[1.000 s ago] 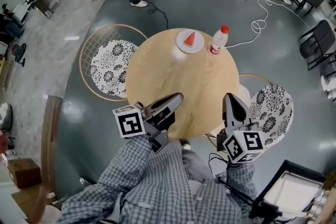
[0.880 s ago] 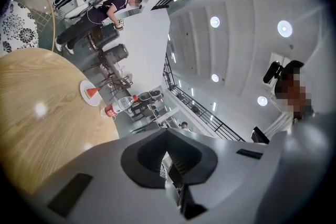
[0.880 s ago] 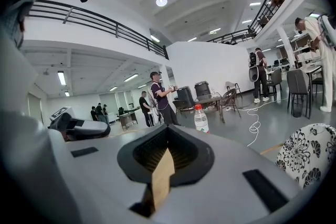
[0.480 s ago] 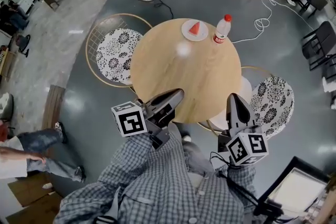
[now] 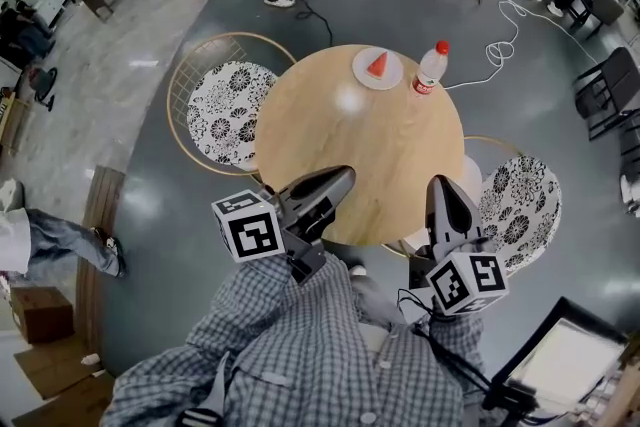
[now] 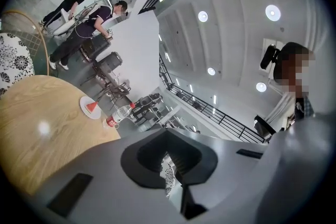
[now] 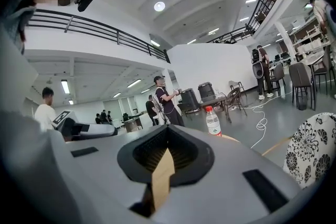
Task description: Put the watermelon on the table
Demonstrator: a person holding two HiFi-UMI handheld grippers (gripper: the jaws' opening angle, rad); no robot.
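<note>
- left gripper: i am holding it clenched, jaws pressed together with nothing between them. it is pointing roughly level over the near edge of the table, its marker cube close to my chest.
- right gripper: also closed and carrying nothing. only a thin slit is showing between its jaws, with the table's wood visible through it. it is hanging beside the left gripper, over the same near edge.
- watermelon: a red wedge, sitting well ahead of both grippers at the far side of the table. it is resting on a white plate, nearer the left gripper's line than the right's.
- bottle: clear with a red cap and label, standing upright just to the right of the plate, well beyond the right gripper's tips.
- chairs: one patterned cushion is lying off to the left of the left gripper, another just to the right of the right gripper.
- progress: the wedge is already lying on a plate on the tabletop, and neither gripper is touching it. i am judging that either the job is effectively finished, or what is left is reaching across, gripping the wedge and setting it on the bare wood. i cannot tell which from here.
</note>
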